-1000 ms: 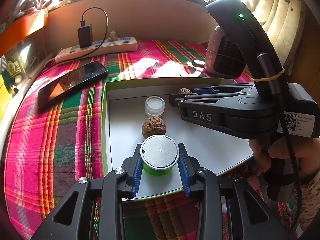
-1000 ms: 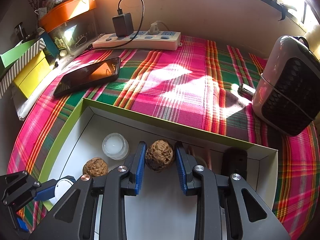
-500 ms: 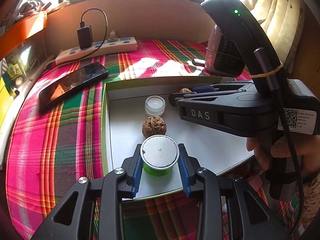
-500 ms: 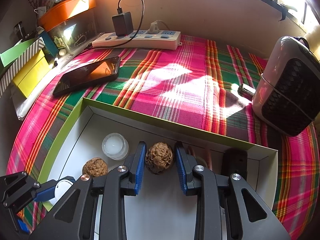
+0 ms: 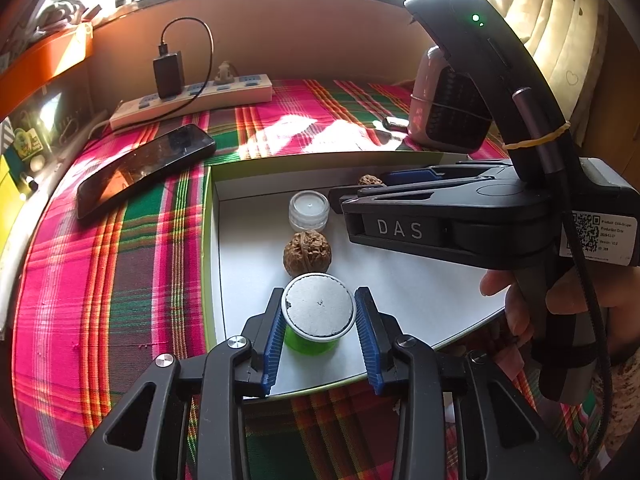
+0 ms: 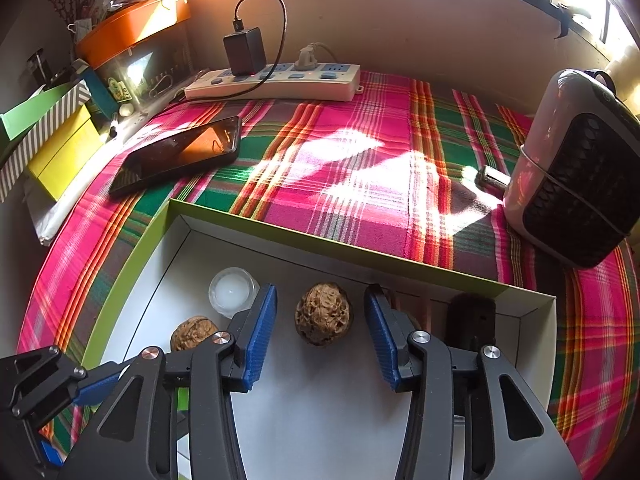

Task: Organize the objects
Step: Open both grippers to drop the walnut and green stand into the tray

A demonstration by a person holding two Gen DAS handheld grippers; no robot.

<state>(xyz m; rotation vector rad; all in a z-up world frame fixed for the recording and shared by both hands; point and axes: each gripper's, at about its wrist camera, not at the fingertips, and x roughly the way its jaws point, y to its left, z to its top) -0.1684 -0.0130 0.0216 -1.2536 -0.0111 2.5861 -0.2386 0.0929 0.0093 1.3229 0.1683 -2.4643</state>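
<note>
A white box with a green rim (image 6: 280, 226) lies on the plaid cloth. In it a walnut (image 6: 323, 314) rests on the floor between the blue pads (image 6: 260, 328) of my right gripper (image 6: 321, 289). Its jaws are opening, with clear gaps on both sides of the nut. My left gripper (image 5: 319, 291) straddles a green cup with a grey foil lid (image 5: 318, 312) that stands near the box's front edge. Its jaws are opening too, and only a sliver of gap shows beside the lid. A second walnut (image 5: 307, 250) and a small clear jar (image 5: 309, 210) stand just beyond the cup.
A dark object (image 6: 470, 320) sits in the box's right corner. On the cloth lie a black phone (image 6: 180, 154) and a power strip with a charger (image 6: 276, 82). A small heater (image 6: 580, 168) stands at the right. Stacked boxes (image 6: 60, 152) line the left edge.
The right pads have spread away from the walnut, which now sits free on the box floor. The left pads have eased slightly off the cup. Neither hand has shifted.
</note>
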